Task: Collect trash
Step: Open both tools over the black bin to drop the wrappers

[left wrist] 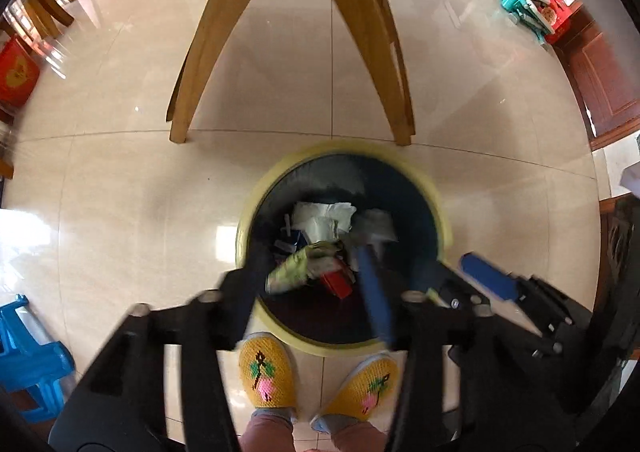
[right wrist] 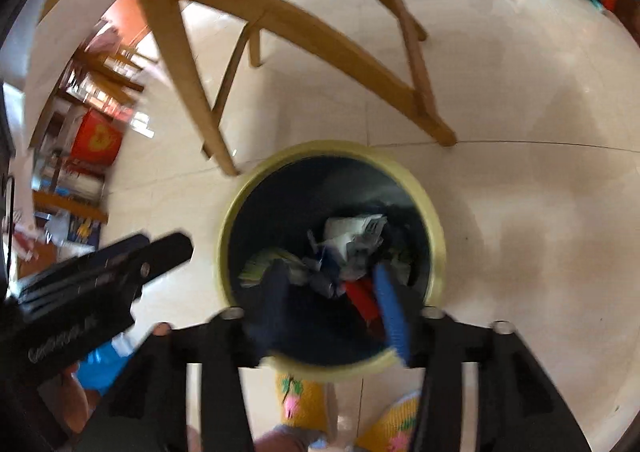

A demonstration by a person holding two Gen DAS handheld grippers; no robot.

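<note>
Hovering over a yellow-rimmed bin (left wrist: 442, 226) on the floor, the left gripper (left wrist: 316, 276) and right gripper (right wrist: 332, 292) hang spread and empty, trash (right wrist: 352, 240) piled inside, chair legs (left wrist: 188, 92) at twelve o'clock.

Below my jaws: the round mouth of the yellow-rimmed bin (left wrist: 440, 220), uncovered, my left gripper (left wrist: 316, 284) and right gripper (right wrist: 332, 292) both spread apart over it, trash (left wrist: 320, 228) heaped on its floor. Beyond the rim: wooden chair legs (left wrist: 192, 64) close by, with bare tile floor (left wrist: 120, 192) to either side. Near side: two yellow slippers (left wrist: 267, 370) against the bin.
</note>
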